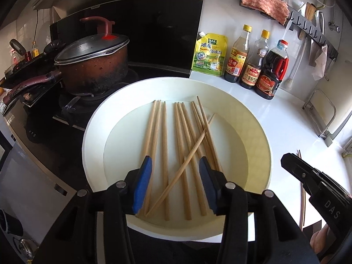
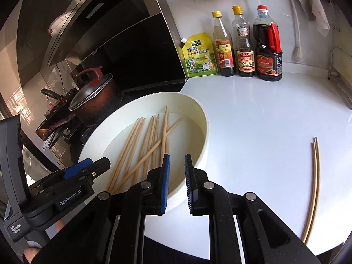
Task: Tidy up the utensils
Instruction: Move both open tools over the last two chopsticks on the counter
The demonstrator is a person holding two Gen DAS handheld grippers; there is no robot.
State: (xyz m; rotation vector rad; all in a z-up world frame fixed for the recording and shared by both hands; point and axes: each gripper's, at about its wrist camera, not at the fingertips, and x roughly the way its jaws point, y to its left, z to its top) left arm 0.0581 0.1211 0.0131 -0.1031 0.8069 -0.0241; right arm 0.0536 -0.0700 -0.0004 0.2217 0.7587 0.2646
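Observation:
Several wooden chopsticks (image 1: 182, 145) lie in a round white basin (image 1: 96, 123) on the counter; one lies slanted across the others. They also show in the right wrist view (image 2: 145, 147), inside the basin (image 2: 198, 107). My left gripper (image 1: 176, 165) is open and empty, hovering over the near ends of the chopsticks. My right gripper (image 2: 177, 160) is open and empty above the basin's right rim. A pair of chopsticks (image 2: 313, 187) lies on the white counter to the right.
A brown lidded pot (image 1: 92, 66) sits on the stove at left. A yellow seasoning pouch (image 1: 208, 55) and three sauce bottles (image 1: 253, 63) stand at the back wall. A hook rail with a cloth (image 1: 264, 2) hangs above. A metal rack (image 1: 323, 118) stands at far right.

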